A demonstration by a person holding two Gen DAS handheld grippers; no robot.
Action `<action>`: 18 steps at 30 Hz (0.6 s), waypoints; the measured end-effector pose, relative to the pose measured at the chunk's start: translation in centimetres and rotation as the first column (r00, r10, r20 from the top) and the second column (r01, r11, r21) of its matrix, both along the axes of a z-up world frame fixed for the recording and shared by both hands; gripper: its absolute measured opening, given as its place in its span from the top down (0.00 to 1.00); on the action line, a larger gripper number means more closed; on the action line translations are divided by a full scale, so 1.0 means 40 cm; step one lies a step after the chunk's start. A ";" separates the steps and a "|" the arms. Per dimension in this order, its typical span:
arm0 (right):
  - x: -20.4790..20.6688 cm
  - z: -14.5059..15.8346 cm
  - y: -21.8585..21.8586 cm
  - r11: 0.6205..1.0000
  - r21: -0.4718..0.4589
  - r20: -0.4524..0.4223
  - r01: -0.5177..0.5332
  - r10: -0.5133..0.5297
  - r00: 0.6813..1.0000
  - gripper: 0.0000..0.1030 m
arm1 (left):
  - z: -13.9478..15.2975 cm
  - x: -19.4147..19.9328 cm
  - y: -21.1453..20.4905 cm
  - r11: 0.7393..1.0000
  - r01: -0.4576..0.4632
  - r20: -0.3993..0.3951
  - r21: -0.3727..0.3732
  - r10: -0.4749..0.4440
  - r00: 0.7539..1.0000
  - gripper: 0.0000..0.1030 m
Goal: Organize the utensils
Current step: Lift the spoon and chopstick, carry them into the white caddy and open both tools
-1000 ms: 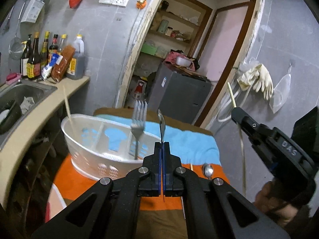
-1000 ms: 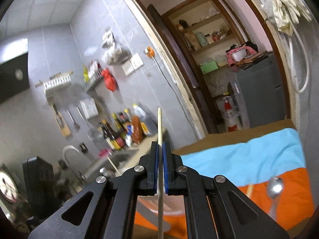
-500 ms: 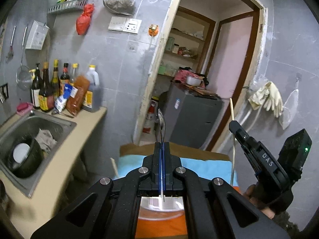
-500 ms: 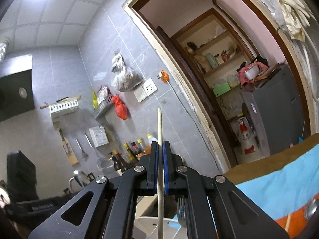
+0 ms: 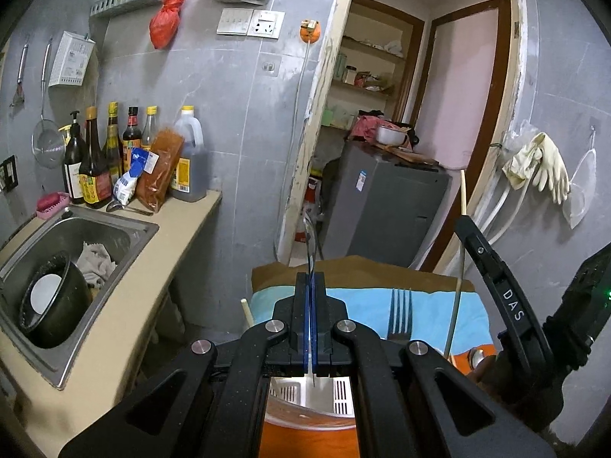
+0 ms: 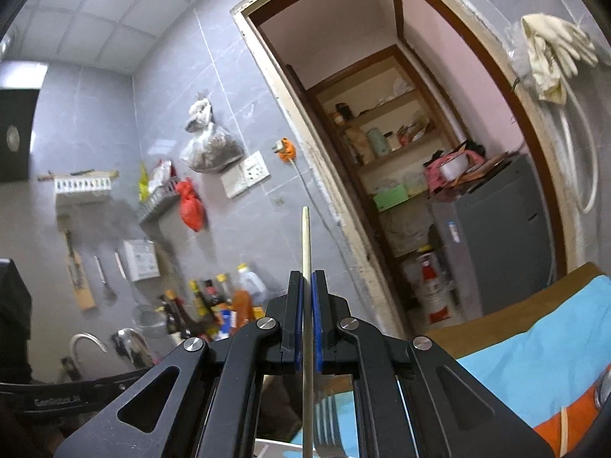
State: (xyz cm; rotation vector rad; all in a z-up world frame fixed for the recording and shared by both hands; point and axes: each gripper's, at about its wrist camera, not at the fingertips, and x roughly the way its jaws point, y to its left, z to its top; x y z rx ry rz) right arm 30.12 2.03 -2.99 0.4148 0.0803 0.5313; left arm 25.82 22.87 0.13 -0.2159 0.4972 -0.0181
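- Two grippers are in view, each clamped on one slender utensil held upright.
- Left gripper [image 5: 310, 278]: jaws pressed narrow on a thin metal utensil [image 5: 310, 236]; its long axis runs vertically, the upper end pointing up past the jaw tips, the lower end showing below the jaws over the white basket [image 5: 340, 400]. Whether it is a knife or a spoon seen edge-on cannot be told.
- Right gripper [image 6: 306, 280]: jaws closed on a chopstick [image 6: 305, 244], long axis vertical, upper tip well above the jaws.
- In the left view the right gripper [image 5: 464, 225] stands to the right, apart from the left one.
- A fork [image 5: 400, 313] stands tines-up in the basket, between the two grippers.
- Edges: the counter [image 5: 152, 290] with its sink [image 5: 95, 236] borders the left; the blue cloth [image 5: 435, 305] lies beyond the basket, open space above it.
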 end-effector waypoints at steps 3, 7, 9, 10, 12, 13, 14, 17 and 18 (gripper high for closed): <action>-0.006 -0.017 0.010 0.999 -0.021 0.007 0.036 -0.035 0.999 0.97 | -0.022 0.008 -0.011 1.000 -0.002 -0.007 0.018 0.002 1.000 1.00; -0.008 -0.041 0.019 0.997 -0.042 0.004 0.058 -0.058 0.998 0.97 | -0.051 0.018 -0.033 0.999 0.011 -0.036 0.050 -0.009 0.999 1.00; -0.008 -0.059 0.016 0.997 -0.043 -0.015 0.061 -0.062 0.998 0.97 | -0.066 0.023 -0.041 0.998 0.019 -0.050 0.062 -0.016 0.999 1.00; -0.007 -0.065 0.014 0.997 -0.043 -0.024 0.062 -0.063 0.998 0.97 | -0.074 0.026 -0.044 0.998 0.023 -0.060 0.062 -0.019 0.998 1.00; -0.008 -0.079 0.010 0.997 -0.055 -0.042 0.057 -0.059 0.997 0.96 | -0.087 0.031 -0.045 0.999 0.033 -0.078 0.042 -0.029 0.997 1.00; -0.011 -0.082 0.008 0.997 -0.062 -0.046 0.053 -0.056 0.997 0.96 | -0.092 0.032 -0.045 0.999 0.035 -0.082 0.030 -0.033 0.996 1.00; -0.013 -0.085 0.006 0.996 -0.070 -0.049 0.047 -0.051 0.998 0.95 | -0.098 0.031 -0.043 0.999 0.036 -0.084 0.012 -0.035 0.996 1.00; -0.019 -0.090 0.001 0.995 -0.094 -0.070 0.024 -0.030 0.997 0.95 | -0.106 0.030 -0.037 0.998 0.047 -0.092 -0.040 -0.051 0.994 0.99; -0.020 -0.091 -0.001 0.995 -0.098 -0.083 0.008 -0.016 0.996 0.95 | -0.110 0.031 -0.034 0.997 0.051 -0.098 -0.062 -0.057 0.994 0.98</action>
